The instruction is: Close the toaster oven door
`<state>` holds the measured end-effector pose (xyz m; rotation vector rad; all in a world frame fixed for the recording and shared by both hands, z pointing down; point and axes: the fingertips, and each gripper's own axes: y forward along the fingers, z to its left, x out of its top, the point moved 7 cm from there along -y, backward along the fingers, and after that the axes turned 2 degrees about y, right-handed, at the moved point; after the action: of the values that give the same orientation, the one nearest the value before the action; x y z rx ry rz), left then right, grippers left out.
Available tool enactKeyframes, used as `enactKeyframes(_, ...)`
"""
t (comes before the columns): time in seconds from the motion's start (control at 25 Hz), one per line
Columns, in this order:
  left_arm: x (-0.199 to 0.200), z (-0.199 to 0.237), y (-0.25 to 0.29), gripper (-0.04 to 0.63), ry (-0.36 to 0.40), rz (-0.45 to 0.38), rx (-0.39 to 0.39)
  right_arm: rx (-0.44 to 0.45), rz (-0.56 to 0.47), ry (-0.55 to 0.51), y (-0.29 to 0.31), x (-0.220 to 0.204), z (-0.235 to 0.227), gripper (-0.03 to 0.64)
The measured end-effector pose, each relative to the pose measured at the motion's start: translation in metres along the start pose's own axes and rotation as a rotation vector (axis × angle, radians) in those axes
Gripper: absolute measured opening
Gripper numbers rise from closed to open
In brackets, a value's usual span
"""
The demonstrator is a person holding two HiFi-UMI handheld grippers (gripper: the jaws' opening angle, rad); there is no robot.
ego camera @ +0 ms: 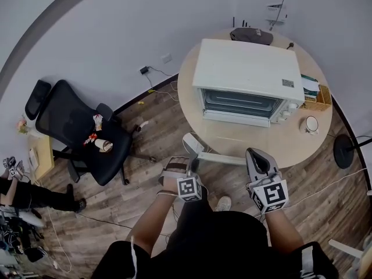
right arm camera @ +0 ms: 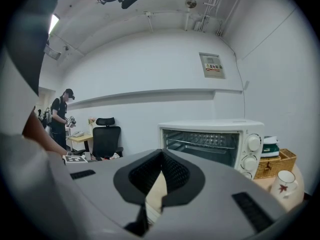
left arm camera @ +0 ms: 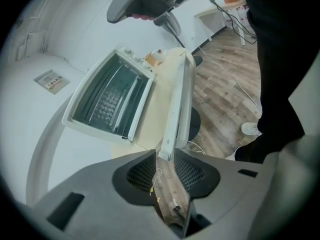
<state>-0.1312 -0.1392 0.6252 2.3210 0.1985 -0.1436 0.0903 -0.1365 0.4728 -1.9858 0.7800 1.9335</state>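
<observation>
A white toaster oven (ego camera: 247, 74) stands on a round table, its cavity facing me. Its door (ego camera: 224, 157) hangs open, folded down flat toward me. The left gripper view shows that door (left arm camera: 176, 104) edge-on, running from the oven (left arm camera: 107, 101) down to my jaws. My left gripper (ego camera: 180, 163) is at the door's left near corner. Its jaws (left arm camera: 165, 156) stand open, with the door's end just between the fingertips. My right gripper (ego camera: 256, 151) hovers by the door's right end, shut with nothing in it (right arm camera: 161, 153). Ahead of it is the open oven (right arm camera: 210, 139).
The pale round table (ego camera: 290, 144) also carries a mug (ego camera: 312, 124), a wicker basket (ego camera: 319, 97) and a grey bag (ego camera: 251, 35) behind the oven. A black office chair (ego camera: 81, 129) stands to the left. A lamp base (ego camera: 343, 151) and cables lie on the wood floor.
</observation>
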Motion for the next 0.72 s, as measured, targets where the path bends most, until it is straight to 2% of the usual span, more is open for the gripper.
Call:
enactKeyframes(0.2, -0.004, -0.010, 0.017, 0.109, 0.040, 0.006, -0.017, -0.004, 0.007, 0.000, 0.002, -0.001, 0.000, -0.003)
enactKeyframes(0.44, 0.001, -0.006, 0.022, 0.080, 0.124, 0.020, 0.016, -0.026, 0.010, -0.003, -0.001, 0.000, -0.004, -0.003)
enactKeyframes(0.72, 0.000, -0.007, 0.021, 0.060, 0.131, 0.022, 0.017, -0.034, 0.004, -0.002, -0.003, 0.001, -0.002, -0.003)
